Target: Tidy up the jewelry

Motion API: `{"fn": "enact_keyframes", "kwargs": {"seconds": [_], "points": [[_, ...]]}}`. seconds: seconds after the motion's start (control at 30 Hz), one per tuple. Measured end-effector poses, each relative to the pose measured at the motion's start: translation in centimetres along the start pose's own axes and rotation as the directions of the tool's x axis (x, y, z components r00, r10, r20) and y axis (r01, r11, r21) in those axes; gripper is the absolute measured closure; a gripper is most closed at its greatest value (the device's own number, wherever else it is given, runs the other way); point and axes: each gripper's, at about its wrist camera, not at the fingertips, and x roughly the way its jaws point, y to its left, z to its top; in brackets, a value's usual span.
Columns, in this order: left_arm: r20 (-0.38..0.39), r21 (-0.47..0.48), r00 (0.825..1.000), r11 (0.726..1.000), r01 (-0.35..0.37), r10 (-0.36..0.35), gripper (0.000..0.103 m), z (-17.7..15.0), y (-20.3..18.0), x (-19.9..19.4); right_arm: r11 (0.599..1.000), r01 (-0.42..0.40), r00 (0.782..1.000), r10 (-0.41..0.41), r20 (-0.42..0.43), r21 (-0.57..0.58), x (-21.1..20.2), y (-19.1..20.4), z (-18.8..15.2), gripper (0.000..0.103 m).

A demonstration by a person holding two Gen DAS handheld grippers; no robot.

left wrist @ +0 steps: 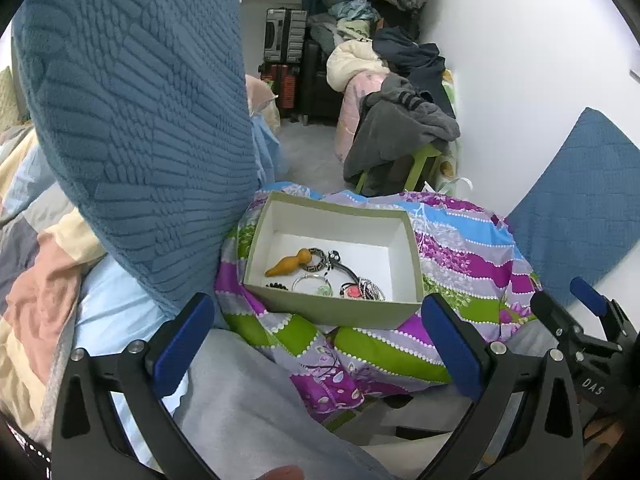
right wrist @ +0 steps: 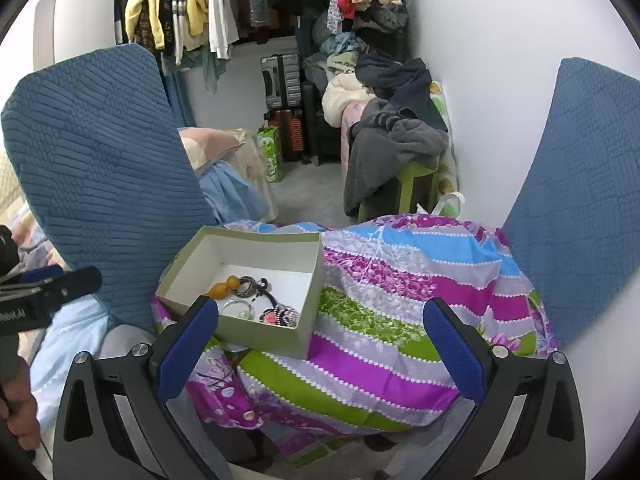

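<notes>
Striped floral bedding [right wrist: 380,312] supports open box [right wrist: 256,332] w/ jewelry [right wrist: 260,300] inside. Left gripper [left wrist: 320,344] & right gripper [right wrist: 320,348]: jaws wide apart, empty.

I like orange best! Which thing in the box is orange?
The gourd-shaped pendant at the left of the box. It is plain smooth orange; the other pieces beside it are dark, silvery or pinkish-red.
</notes>
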Motion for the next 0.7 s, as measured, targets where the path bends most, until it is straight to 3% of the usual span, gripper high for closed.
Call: {"fn": "enact_keyframes", "kwargs": {"seconds": [0.7], "points": [[0.011, 0.014, 1.000, 1.000, -0.014, 0.014, 0.000, 0.03, -0.30, -0.40, 1.000, -0.002, 1.000, 0.002, 0.004, 0.000, -0.08, -0.07, 0.33, 0.000]]}}
